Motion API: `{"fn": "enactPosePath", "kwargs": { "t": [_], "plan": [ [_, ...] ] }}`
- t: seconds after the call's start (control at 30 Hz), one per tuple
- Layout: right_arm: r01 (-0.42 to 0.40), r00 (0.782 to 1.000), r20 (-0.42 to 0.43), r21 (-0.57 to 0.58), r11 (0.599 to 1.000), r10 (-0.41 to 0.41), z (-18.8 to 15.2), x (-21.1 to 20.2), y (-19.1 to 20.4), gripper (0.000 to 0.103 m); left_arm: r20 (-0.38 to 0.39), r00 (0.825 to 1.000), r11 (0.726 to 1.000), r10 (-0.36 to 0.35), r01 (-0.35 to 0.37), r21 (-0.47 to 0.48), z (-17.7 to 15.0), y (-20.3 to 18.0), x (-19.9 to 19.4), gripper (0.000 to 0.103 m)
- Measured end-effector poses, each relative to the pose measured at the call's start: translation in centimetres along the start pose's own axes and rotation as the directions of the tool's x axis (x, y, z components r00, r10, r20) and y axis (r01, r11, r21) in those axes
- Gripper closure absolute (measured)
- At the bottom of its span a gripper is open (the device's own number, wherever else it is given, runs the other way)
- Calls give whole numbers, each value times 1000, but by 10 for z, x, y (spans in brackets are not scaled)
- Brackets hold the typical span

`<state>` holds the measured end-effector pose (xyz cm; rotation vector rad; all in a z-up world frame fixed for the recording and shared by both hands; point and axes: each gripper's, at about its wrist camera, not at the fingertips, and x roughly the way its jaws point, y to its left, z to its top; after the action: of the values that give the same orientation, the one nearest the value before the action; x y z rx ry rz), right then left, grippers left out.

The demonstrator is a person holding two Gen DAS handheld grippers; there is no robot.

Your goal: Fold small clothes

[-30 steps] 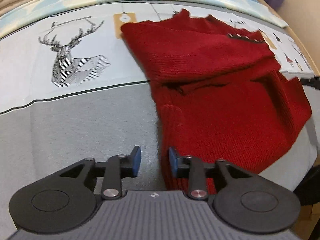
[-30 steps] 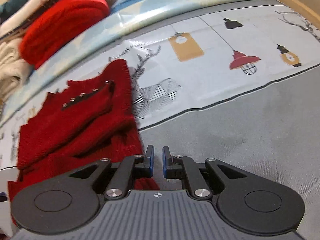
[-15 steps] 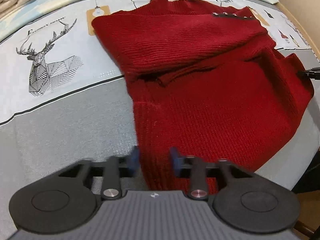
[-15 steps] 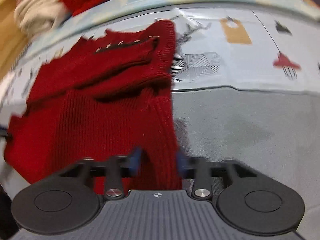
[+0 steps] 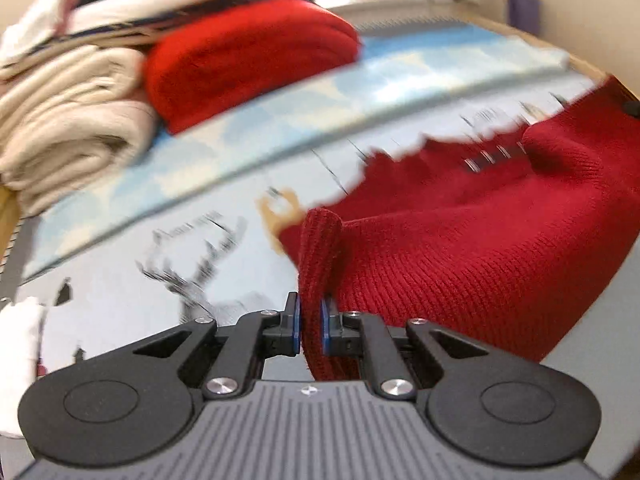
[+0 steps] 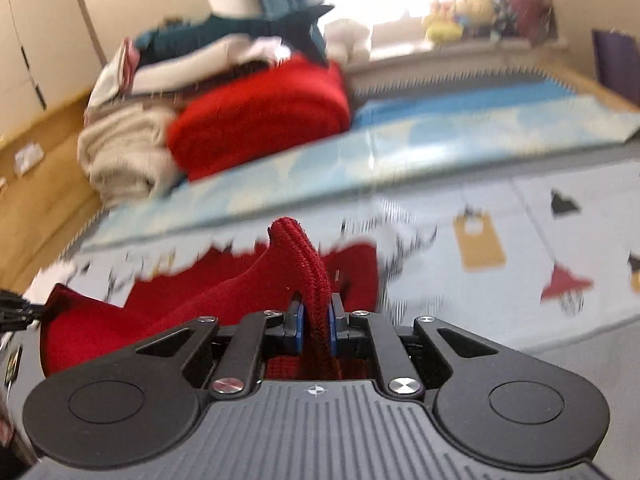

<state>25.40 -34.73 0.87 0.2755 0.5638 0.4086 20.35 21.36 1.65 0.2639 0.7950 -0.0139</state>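
A dark red knitted sweater (image 5: pixel 460 248) lies on the printed bed cover, sleeves folded in. My left gripper (image 5: pixel 310 320) is shut on its lower left hem corner, which stands up as a ribbed fold between the pads. My right gripper (image 6: pixel 315 318) is shut on the lower right hem corner of the sweater (image 6: pixel 192 312), also pinched upright. Both corners are lifted off the bed and the hem hangs between them. The far part of the sweater rests on the cover. Both views are blurred by motion.
A pile of folded clothes stands at the back left: a bright red knit (image 5: pixel 248 60), cream knits (image 5: pixel 68 120) and darker items on top. A blue-and-white blanket strip (image 5: pixel 280 120) runs across the bed. A white cloth (image 5: pixel 16 360) lies at the left edge. Wooden floor (image 6: pixel 36 168) shows at left.
Both grippers have shut on the sweater's lower hem corners and lifted them. The cameras now tilt up toward the back of the bed, and the hem has moved forward.
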Motion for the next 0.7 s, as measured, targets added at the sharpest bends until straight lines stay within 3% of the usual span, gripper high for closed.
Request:
{"fn": "enactPosePath", "kwargs": {
  "t": [0.17,0.33,0.5,0.7],
  "plan": [
    [63,992,104,34,997,-66,26,15,-2,92,76,986,985,148,-140,-105,26,14,11,96],
    [172,976,138,-13,985,-169,36,58,10,92,54,981,974,185,-176,-141,42,16,48,96],
    [258,960,120,-28,966,-253,40,106,14,92,23,975,963,222,-215,-165,51,19,90,96],
    [314,940,150,-24,949,-308,44,128,19,92,31,953,940,300,-290,-179,57,13,116,96]
  ]
}}
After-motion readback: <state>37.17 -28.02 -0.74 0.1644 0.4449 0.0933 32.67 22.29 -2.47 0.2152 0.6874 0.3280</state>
